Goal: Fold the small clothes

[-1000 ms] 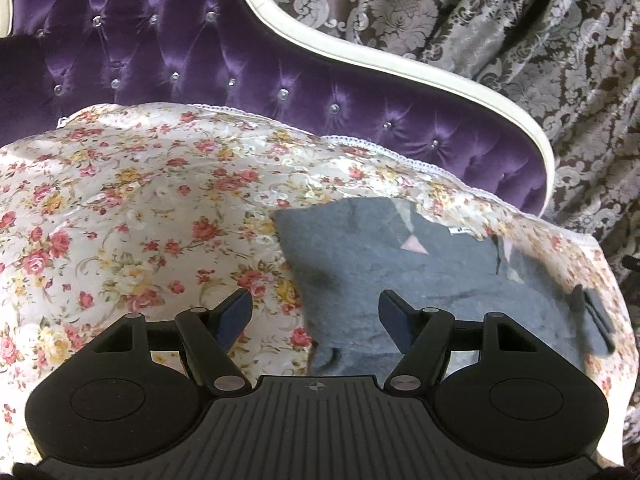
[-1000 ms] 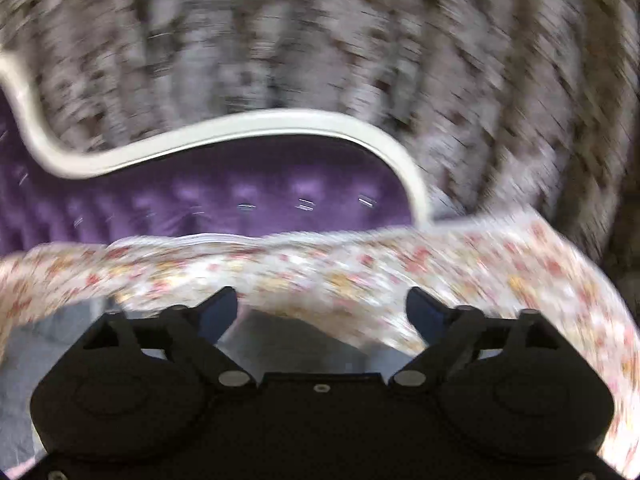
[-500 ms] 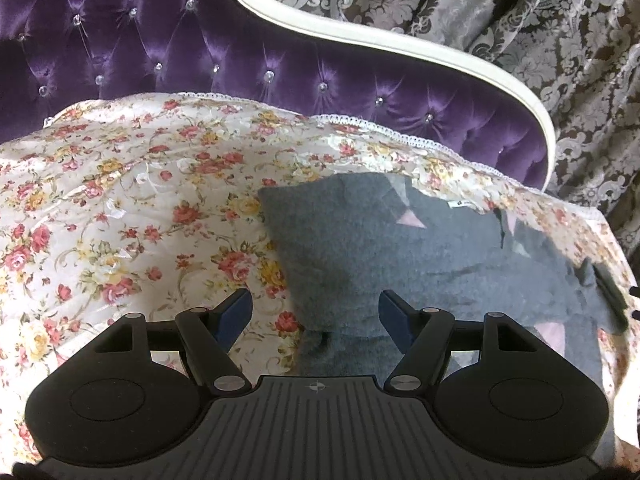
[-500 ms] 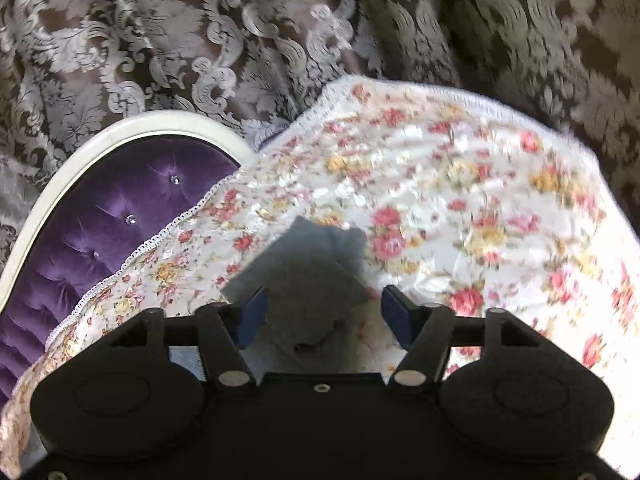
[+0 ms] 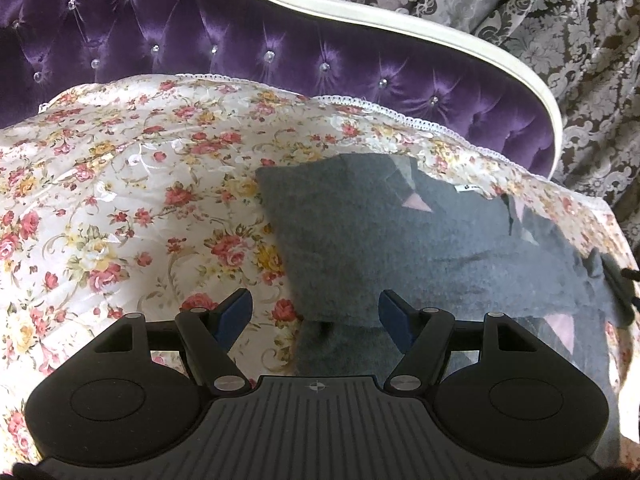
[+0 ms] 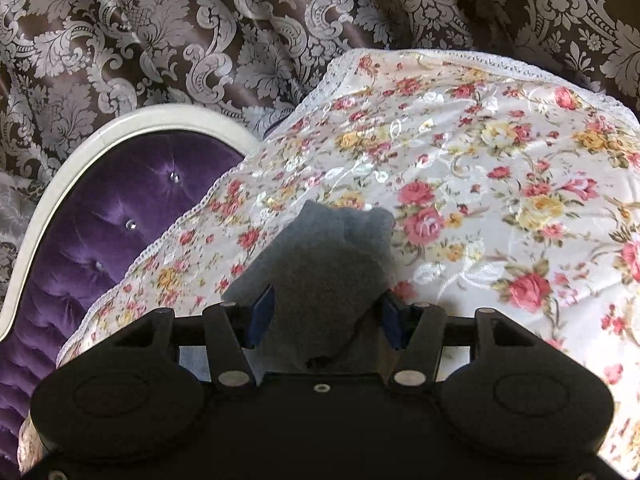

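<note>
Grey knitted garment (image 5: 400,248) fills the lower right of the left wrist view, spread over a floral bedspread (image 5: 132,200), with small pink patches showing on it. The left gripper (image 5: 315,312) sits at the bottom centre of that frame with its blue-padded fingers (image 5: 236,314) spread wide and nothing between them; the left finger hangs over the flowered cloth, the right one (image 5: 394,314) over the grey knit, and the garment's near left corner lies in the gap (whether the pads touch the fabric cannot be told).

In the right wrist view, the right gripper (image 6: 326,316) occupies the bottom centre, its fingers (image 6: 262,312) parted with a bunched end of the grey garment (image 6: 328,264) lying between them. The fabric runs from under the gripper body up to the middle of the frame, filling most of the gap, and each pad sits just beside the cloth; a firm pinch is not visible, so the jaws read as released around it.

Further out, the bedspread (image 6: 500,184) covers the right half of this frame, its lace edge running diagonally down to the lower left. A purple tufted headboard (image 5: 240,32) with a cream frame crosses the top of the left view and sits at the left edge of the right view (image 6: 120,208). Behind it hangs a brown damask curtain (image 6: 200,32), also seen at the upper right of the left view (image 5: 560,20).
</note>
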Tool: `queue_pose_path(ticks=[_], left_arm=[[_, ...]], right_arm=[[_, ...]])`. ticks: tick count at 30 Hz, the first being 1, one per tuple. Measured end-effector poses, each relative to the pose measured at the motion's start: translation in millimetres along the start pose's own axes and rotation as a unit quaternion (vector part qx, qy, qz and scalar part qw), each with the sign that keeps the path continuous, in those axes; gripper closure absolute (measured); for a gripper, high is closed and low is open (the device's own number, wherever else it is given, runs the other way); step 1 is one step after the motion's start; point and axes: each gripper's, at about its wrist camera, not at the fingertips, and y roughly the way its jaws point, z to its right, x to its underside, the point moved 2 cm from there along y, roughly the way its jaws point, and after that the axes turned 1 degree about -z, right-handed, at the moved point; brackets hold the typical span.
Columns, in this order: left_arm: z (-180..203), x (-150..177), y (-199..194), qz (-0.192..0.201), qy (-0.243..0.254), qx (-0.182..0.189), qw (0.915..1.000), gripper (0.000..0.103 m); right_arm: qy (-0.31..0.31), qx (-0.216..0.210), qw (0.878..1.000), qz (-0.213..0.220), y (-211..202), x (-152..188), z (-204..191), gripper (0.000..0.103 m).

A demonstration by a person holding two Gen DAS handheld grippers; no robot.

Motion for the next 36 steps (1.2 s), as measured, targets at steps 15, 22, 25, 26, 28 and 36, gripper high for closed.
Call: queue_pose_path(ticks=[15,22,25,26,28,36], left_arm=[[2,2,4,-0.01,0.0,-0.001,0.9999,0.035],[1,2,4,-0.01,-0.001,-0.001,0.9999,0.035],[2,2,4,-0.012,0.001,-0.001,0.9999,0.035],[2,2,4,-0.012,0.001,-0.001,0.9999,0.035],[2,2,4,-0.012,0.001,-0.001,0.9999,0.035],[-1,-2,-5,0.003,-0.003,0.002,1.0,0.035]], right_arm=[[0.004,-0.035,0.999,0.017,-9,6,-3,0.05],[-0.004,-0.022,1.0,0.019,-3,13,4,0.054],[-0.025,-0.017,0.999,0.012,1,10,-3,0.092],[-0.027,-0.022,0.999,0.012,1,9,-4,0.092],[-0.042,-0.025,0.999,0.015,-4,5,-12,0.092],[-0.118,-0.053,0.991,0.033,-69,-39,-57,0.092]])
